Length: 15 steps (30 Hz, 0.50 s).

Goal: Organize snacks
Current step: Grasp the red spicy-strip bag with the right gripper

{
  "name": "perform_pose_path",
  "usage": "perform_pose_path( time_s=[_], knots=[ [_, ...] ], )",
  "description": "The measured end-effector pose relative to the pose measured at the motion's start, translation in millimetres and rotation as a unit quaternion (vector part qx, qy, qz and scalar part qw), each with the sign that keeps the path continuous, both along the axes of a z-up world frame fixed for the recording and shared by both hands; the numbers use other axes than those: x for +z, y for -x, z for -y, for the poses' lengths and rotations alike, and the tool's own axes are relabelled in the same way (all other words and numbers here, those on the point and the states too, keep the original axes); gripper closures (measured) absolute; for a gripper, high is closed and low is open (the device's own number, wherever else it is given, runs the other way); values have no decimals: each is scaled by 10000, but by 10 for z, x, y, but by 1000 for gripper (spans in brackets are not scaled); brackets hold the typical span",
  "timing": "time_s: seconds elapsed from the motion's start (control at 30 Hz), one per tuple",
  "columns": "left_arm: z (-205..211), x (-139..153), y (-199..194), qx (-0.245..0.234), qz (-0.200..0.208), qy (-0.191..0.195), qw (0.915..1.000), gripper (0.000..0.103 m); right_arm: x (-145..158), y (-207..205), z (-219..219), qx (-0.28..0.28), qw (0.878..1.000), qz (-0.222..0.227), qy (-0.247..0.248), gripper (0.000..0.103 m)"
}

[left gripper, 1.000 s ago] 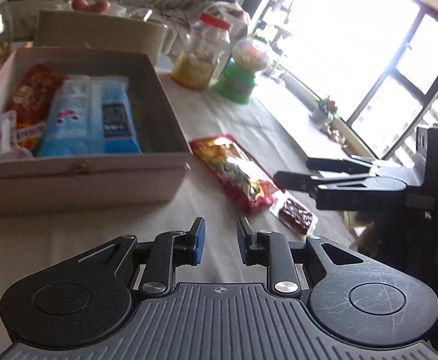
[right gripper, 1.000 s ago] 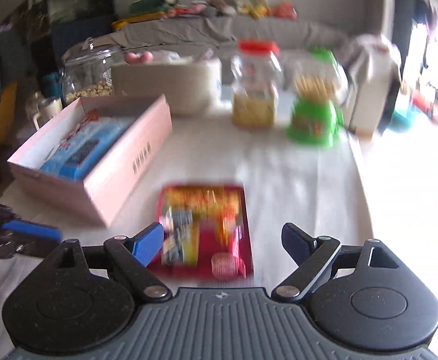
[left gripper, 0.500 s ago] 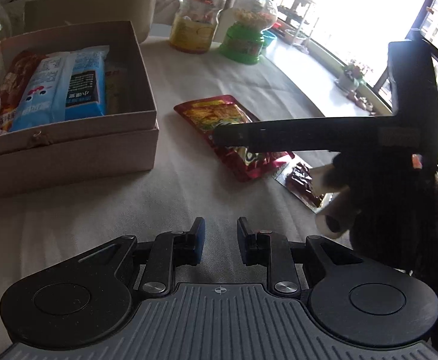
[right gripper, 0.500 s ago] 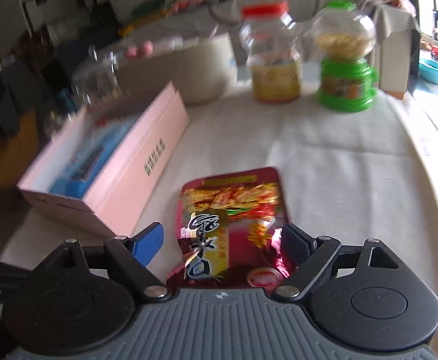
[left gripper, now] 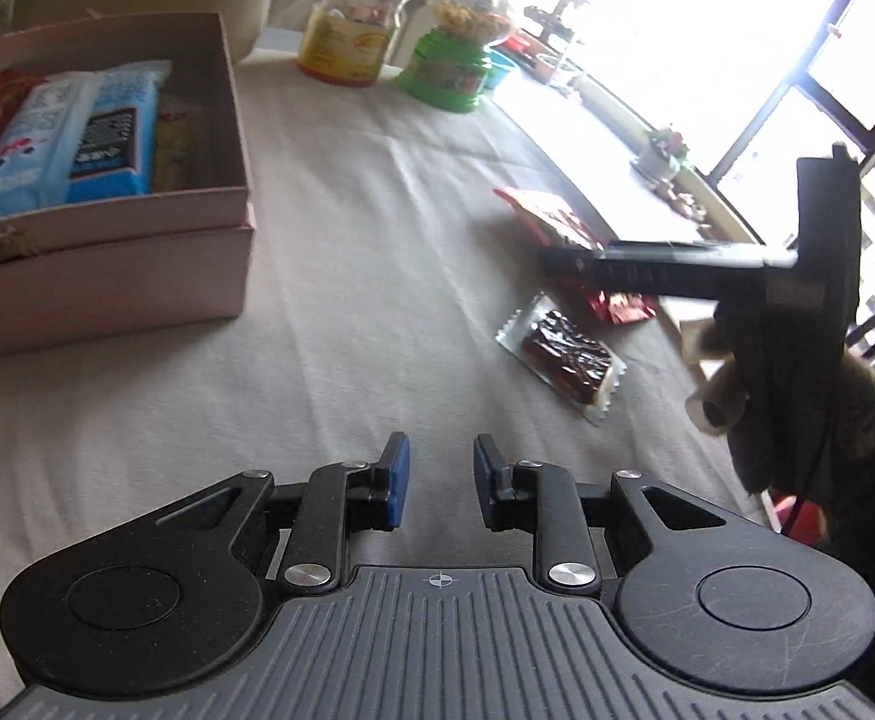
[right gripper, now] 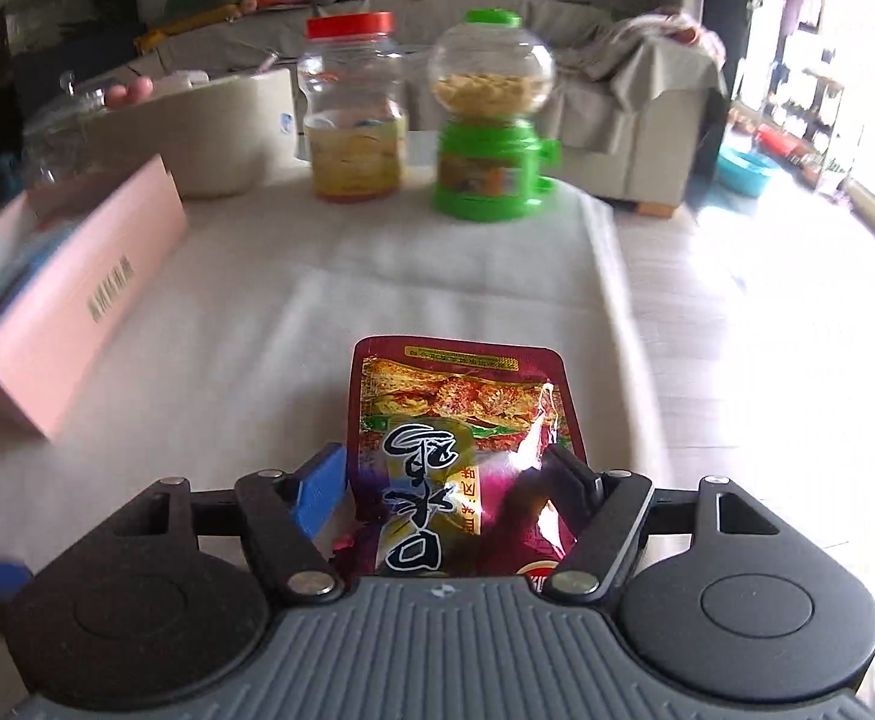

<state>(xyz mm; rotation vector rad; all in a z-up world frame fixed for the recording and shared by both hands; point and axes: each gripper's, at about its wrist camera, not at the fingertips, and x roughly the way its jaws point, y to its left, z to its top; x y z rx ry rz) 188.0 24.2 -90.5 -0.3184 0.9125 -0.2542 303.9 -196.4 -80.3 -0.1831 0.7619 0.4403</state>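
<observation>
- The worktop [left gripper: 347,276], draped in a pale cloth, fills both views and carries everything here.
- On its left side sits the pink box [left gripper: 101,252], lid off and nested under it; inside lie a light-blue snack pack [left gripper: 71,138], a red pack at the far left and a yellowish one against the right wall. The right wrist view catches the same box [right gripper: 83,294] at its left edge, blurred.
- Behind the box stands a cream bowl [right gripper: 209,132], and next to that a clear jar with a red lid [right gripper: 353,108], then a green candy dispenser [right gripper: 488,120] with a clear globe on top.
- The red snack pouch [right gripper: 461,450] lies on the cloth near the right edge of the worktop, and the right gripper [right gripper: 446,480] is on it: fingers part-way closed, pressing in from both sides so the foil buckles between them. In the left wrist view that pouch [left gripper: 551,219] shows red under the dark bar of the right gripper [left gripper: 587,267].
- Just beside the pouch, nearer the camera, lies a small clear-wrapped brown snack bar [left gripper: 563,357], flat on the cloth, untouched.
- The left gripper [left gripper: 440,483] hangs low over bare cloth, blue pads a narrow gap apart, nothing between them.
</observation>
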Motion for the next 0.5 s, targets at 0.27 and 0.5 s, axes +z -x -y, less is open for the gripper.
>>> perform_pose_path(
  time_s=[0.27,0.5],
  knots=[
    [25,-13,0,32,22,127,9999,76,-28,707,-37,429,9987,205,-160,31],
    [-49,18,72,311,9,-34,9995,77,30,1023,-203,773,9954,39,-569,32]
  ],
)
